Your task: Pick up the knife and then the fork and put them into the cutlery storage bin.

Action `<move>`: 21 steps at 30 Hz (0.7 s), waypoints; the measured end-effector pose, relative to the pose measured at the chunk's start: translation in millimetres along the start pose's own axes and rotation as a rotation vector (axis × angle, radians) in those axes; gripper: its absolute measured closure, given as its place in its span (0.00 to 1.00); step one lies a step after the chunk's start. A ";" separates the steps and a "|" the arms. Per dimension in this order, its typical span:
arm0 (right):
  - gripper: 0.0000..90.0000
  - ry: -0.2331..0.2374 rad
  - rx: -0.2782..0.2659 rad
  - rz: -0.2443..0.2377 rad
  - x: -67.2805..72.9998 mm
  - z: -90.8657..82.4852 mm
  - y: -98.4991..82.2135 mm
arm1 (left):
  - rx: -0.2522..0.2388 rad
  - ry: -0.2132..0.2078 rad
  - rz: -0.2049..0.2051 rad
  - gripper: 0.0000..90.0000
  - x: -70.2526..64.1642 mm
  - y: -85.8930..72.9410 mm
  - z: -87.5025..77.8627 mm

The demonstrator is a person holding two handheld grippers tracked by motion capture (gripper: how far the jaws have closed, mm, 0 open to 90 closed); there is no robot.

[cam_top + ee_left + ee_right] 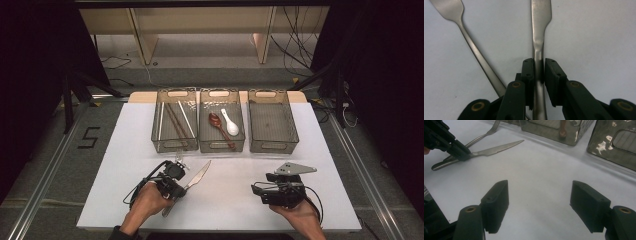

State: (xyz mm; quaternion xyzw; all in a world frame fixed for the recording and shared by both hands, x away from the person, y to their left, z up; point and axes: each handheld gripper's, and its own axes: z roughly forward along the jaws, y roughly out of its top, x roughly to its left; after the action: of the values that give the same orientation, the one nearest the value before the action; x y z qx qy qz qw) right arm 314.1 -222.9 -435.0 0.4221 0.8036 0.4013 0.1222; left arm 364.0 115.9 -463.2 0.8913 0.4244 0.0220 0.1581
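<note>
1. The left gripper [181, 192] sits at about seven o'clock on the white table [125, 150], held by the person's left hand [147, 202]. Its jaws are clamped on the handle of a table knife [196, 178]. In the left gripper view, the black pads [527, 72] press on both sides of the knife's handle [539, 65].
2. The knife lies at about six to seven o'clock on the table, its blade tip pointing towards one o'clock, at the baskets.
3. A fork [471, 45] lies just beside the knife, crossing under it near the handle end. In the right gripper view, its tines [495, 125] point towards the baskets.
4. Three wire baskets stand in a row at twelve o'clock on the table. The left basket [156, 132] holds chopsticks [175, 122].
5. The middle basket [202, 135] holds a brown spoon [220, 127] and a white spoon [230, 122], side by side.
6. The right basket [295, 135] stands just beside the middle one.
7. The right gripper [255, 189] rests at about five o'clock on the table, in the person's right hand [300, 212], pointing towards nine o'clock. Its jaws stand wide apart, gripping nothing; bare table shows between them in the right gripper view. It is well apart from the knife.
</note>
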 end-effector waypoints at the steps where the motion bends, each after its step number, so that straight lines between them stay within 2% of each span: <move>1: 0.35 0.000 0.000 0.001 -0.1 -0.1 0.0 | 0.000 0.000 -0.003 0.85 -0.4 0.0 0.2; 3: 0.35 0.001 0.000 0.001 -0.1 -0.4 0.1 | 0.006 0.003 0.002 0.84 -1.4 0.7 0.4; 6: 0.35 0.000 0.000 0.000 0.0 -0.2 0.1 | 0.015 0.039 0.029 0.84 -6.5 2.2 1.5; 9: 0.35 0.001 0.001 -0.001 0.6 -0.1 0.6 | 0.020 0.055 0.047 0.85 -8.4 2.7 1.6; 21: 0.36 0.003 -0.001 -0.003 0.7 0.3 1.1 | -0.007 0.023 0.071 0.88 -5.0 0.2 0.8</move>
State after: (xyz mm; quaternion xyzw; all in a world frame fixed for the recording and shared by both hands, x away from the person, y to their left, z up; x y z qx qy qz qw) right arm 314.5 -221.9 -434.3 0.4202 0.8042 0.4022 0.1219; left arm 361.1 111.7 -463.4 0.9051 0.3939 0.0392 0.1554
